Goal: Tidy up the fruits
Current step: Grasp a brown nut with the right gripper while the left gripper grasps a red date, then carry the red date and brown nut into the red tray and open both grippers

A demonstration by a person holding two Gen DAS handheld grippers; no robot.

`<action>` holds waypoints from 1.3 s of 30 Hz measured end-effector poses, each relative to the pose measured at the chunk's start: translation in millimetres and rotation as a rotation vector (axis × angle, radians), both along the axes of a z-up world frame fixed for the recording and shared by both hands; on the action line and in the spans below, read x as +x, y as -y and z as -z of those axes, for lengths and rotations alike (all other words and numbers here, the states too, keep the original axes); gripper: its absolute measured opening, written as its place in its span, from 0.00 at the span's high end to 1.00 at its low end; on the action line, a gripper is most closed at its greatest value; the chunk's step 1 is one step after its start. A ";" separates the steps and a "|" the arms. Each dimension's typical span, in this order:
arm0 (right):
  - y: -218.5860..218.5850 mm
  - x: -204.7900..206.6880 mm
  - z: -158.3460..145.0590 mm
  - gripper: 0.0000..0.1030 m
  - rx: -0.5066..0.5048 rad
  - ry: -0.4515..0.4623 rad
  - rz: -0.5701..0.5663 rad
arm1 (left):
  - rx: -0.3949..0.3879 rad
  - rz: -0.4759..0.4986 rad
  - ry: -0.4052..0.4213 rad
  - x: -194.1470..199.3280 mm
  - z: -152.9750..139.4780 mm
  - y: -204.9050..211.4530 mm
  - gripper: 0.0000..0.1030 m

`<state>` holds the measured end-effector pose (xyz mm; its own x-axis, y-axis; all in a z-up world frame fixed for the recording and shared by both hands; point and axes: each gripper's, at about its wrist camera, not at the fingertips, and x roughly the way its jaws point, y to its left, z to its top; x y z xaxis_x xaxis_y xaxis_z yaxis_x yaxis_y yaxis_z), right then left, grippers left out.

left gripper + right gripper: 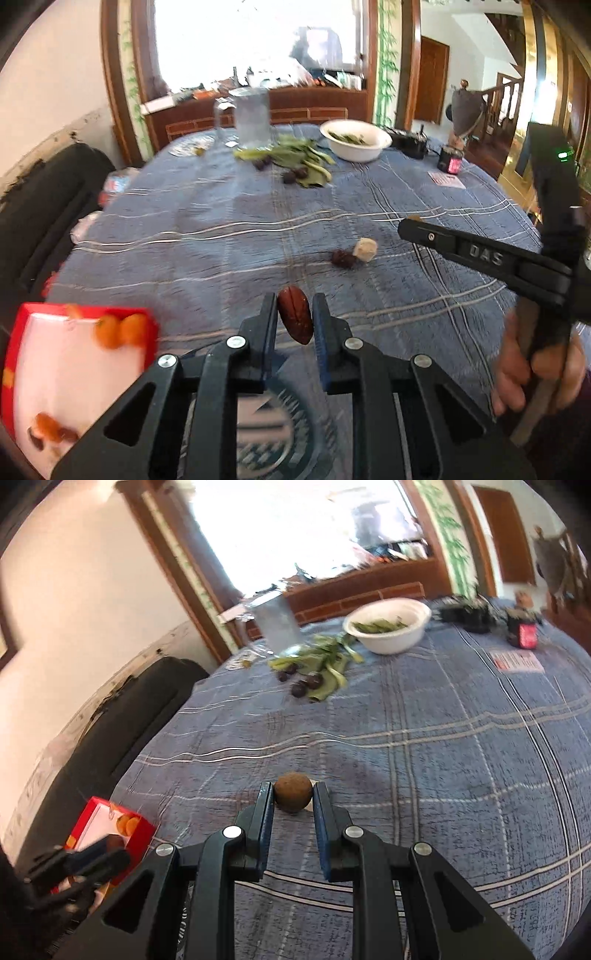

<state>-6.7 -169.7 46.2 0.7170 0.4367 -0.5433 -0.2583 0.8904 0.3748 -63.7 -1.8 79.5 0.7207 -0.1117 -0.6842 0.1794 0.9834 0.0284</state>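
My left gripper (pixel 294 317) is shut on a reddish-brown date (pixel 295 319), held above the blue plaid tablecloth (pixel 221 236). My right gripper (pixel 293 794) is shut on a round brown fruit (pixel 292 791); in the left wrist view its black fingers (pixel 443 242) reach in from the right, held by a hand (pixel 535 373). A red box (pixel 85 354) with a white inside holds orange fruits (pixel 118 330) at the lower left. A dark date (pixel 342 258) and a pale piece (pixel 365 249) lie on the cloth ahead. The left gripper (pixel 74 864) shows blurred beside the red box (pixel 110 834).
Far across the table are a white bowl (pixel 354 138) with greens, loose green leaves (pixel 299 158) with dark fruits, a clear pitcher (pixel 253 114), a dark jar (pixel 450 158) and a card (pixel 447 180). A patterned plate (pixel 273 432) lies under my left gripper. A black couch (pixel 40 206) stands left.
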 end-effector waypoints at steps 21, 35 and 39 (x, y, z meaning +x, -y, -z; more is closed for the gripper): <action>-199.8 -97.4 -12.7 0.81 -0.049 -0.004 -0.477 | -0.032 -0.410 0.046 -106.8 1.3 -208.1 0.80; -264.8 -130.7 6.9 0.81 -0.131 -0.006 -0.627 | -0.023 -0.436 -0.037 -123.6 35.1 -241.2 0.80; -273.4 -127.5 13.5 0.81 -0.141 -0.027 -0.635 | -0.030 -0.407 -0.049 -122.7 39.3 -234.5 0.80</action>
